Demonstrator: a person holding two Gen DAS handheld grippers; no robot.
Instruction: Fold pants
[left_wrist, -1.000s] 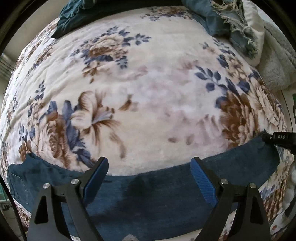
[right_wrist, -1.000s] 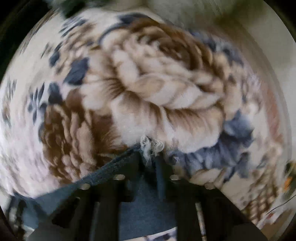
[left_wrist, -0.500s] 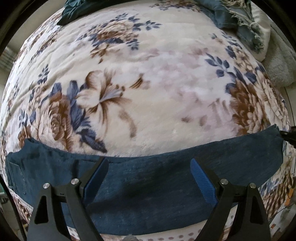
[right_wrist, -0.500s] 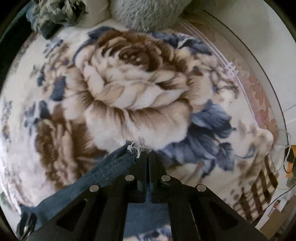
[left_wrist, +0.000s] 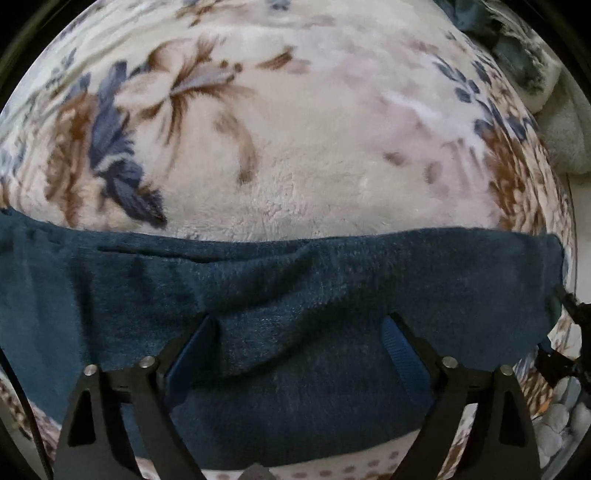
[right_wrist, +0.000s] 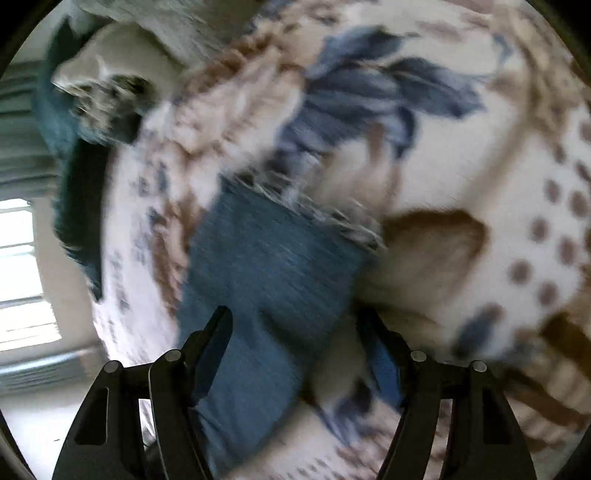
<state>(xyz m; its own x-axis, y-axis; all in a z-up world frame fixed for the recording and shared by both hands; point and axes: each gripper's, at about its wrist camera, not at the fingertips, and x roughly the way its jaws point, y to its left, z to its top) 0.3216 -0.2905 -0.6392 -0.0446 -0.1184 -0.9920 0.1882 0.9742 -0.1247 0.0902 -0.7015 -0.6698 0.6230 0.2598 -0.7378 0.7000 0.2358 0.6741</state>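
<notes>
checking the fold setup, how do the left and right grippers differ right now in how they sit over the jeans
The left gripper looks squarely across the jeans, denim spanning its whole view; the right gripper sees the jeans' frayed hem at a slant. Denim bunches between the left fingers, but covers only part of the right's gap. Shared: both sets of jaws are opening, neither clamping the cloth.

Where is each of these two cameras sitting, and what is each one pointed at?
Left wrist: on the left gripper, looking down at folded blue pants on a floral blanket; its opening fingers show.
Right wrist: on the right gripper, facing the frayed hem; blurred, fingers opening.
Shared: the pants and blanket.
</notes>
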